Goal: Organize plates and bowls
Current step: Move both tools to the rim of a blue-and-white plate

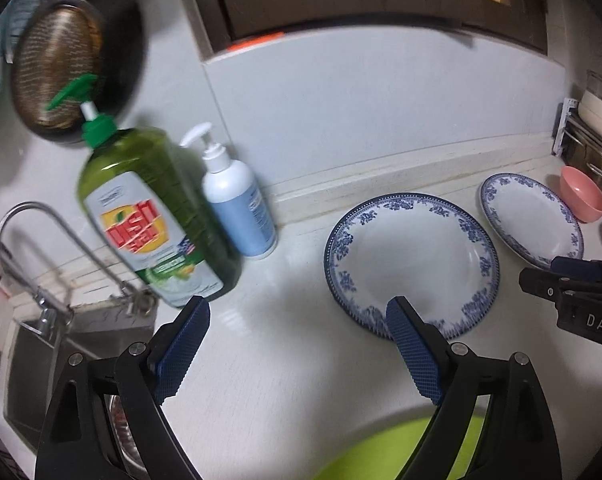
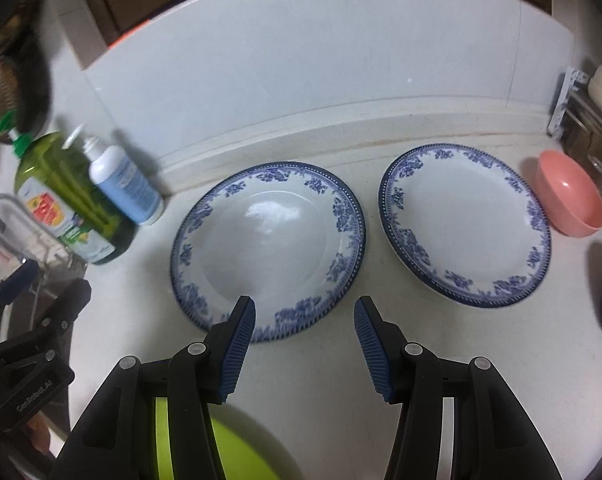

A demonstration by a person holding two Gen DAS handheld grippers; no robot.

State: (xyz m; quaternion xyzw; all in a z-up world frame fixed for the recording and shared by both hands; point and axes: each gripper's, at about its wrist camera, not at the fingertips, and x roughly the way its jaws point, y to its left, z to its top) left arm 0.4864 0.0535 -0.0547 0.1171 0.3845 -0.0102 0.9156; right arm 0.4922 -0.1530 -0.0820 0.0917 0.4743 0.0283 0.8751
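Left wrist view: left gripper, black w/ blue ribbed pads, jaws spread wide, nothing held, over white countertop. Right pad overlaps near rim of large white plate w/ blue floral border, which lies flat on counter; contact can't be told. Second white plate w/ blue floral border lies flat beyond it to the right, plates close but apart. Small pink plastic bowl just beside far edge of 2nd plate. Lime-green round dish, partly visible at bottom under gripper. Green dish-soap pump bottle and white-blue pump bottle stand side by side near wall, left. Curved metal faucet over steel sink, far left. Right gripper enters at right edge, fingertips not clear here. Right wrist view: right gripper jaws released, wide apart, empty; left pad over near rim of large plate, right pad over bare counter. 2nd plate to the right, pink bowl beside it, upright, tilted slightly. Lime-green dish at bottom. Soap bottle, white-blue bottle at left. Left gripper at left edge, jaws apart.
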